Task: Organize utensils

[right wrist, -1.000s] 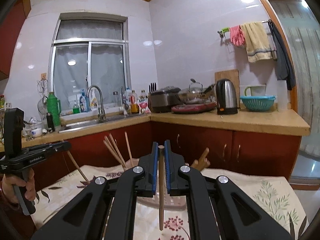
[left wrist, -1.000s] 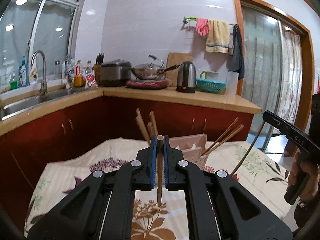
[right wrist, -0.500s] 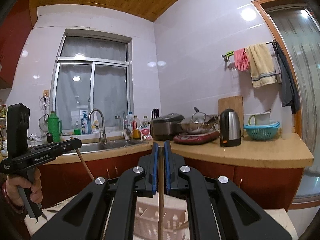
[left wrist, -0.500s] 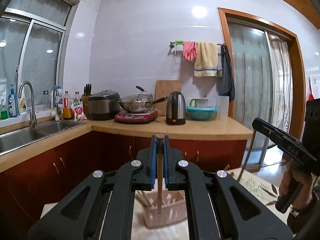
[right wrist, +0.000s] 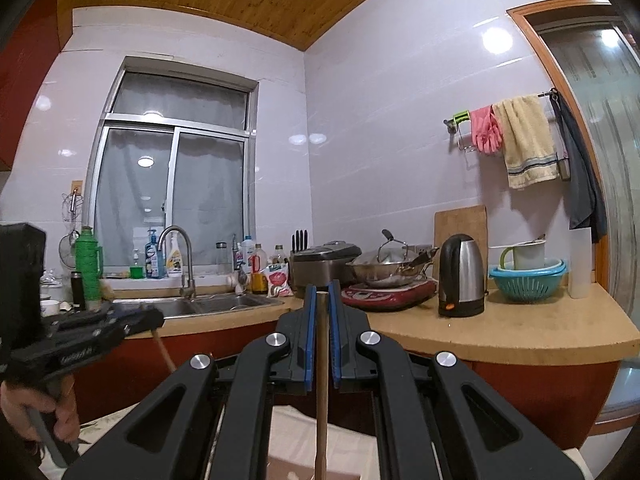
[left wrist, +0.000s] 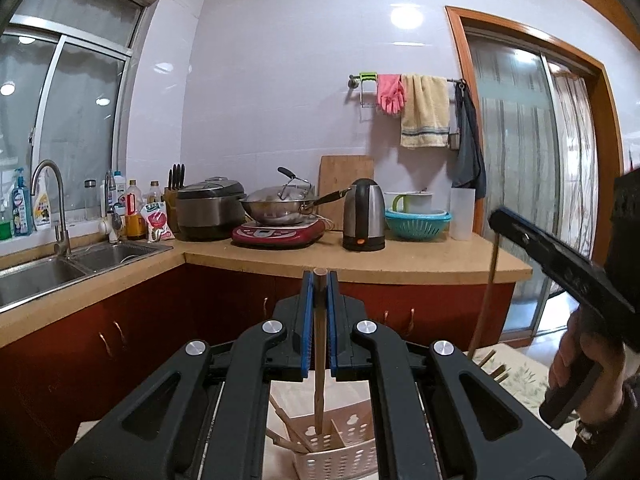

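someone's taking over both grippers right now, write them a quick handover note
Left gripper: shut on a thin wooden chopstick that hangs upright, tip over the white slotted plastic utensil basket.
Right gripper: shut on another wooden chopstick, also upright, above the basket's edge.
Done: several chopsticks already lean inside the basket.
Left: lower both sticks into a compartment and release. Whether more utensils wait on the floral cloth is mostly hidden.

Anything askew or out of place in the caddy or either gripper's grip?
Nothing damaged or spilled. Left gripper and right gripper each clamp one chopstick upright. In the white caddy, a few chopsticks lean crooked rather than upright.
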Motion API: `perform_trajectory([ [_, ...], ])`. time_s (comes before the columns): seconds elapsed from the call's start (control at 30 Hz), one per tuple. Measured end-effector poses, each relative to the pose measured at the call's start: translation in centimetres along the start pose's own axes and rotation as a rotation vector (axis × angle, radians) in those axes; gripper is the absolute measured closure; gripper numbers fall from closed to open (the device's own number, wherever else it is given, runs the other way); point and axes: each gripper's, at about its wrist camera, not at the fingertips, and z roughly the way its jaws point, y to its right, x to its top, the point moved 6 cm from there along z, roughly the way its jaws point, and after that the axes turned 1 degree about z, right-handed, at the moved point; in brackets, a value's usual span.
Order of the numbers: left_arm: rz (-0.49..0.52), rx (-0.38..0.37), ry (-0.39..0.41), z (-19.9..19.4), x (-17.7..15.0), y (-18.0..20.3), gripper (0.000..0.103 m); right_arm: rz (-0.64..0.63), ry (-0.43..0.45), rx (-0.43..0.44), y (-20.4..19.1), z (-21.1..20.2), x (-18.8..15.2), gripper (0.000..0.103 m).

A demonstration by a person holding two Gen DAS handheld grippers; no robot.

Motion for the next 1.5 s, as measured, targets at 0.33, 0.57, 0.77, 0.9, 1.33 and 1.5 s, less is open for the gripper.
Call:
perform_trajectory([
  [0.33,-0.019,-0.009,-0.069,2.5,-3.2,-0.9,0.096,0.010,-0.045,-0.035,0.6,3.6,-3.9,0.096],
  [0.57,-0.034,-0.025,-0.125,3.9,-5.3,-0.8,0.096,-0.001,-0.134,-0.050,0.1,4.1,-7.4,0.096],
  [0.77,-0.055,-0.027,-0.161,4.3,-6.5,-0.9,0.088,0.010,-0.186,-0.055,0.1,4.0,-8.7,0.094],
  [0.9,-0.068,-0.020,-0.166,4.2,-6.8,-1.0,0.068,0.016,-0.200,-0.063,0.0,3.6,-9.1,0.071],
  [1.33,-0.062,0.015,-0.117,0.3,-5.8,0.1,0.026,0.015,-0.220,-0.107,-0.9,-0.5,-7.4,0.030],
  [1.5,-0.077,0.048,-0.122,-2.3,-6.9,0.4,0.022,0.028,-0.252,-0.136,-1.2,-3.0,-7.7,0.025],
])
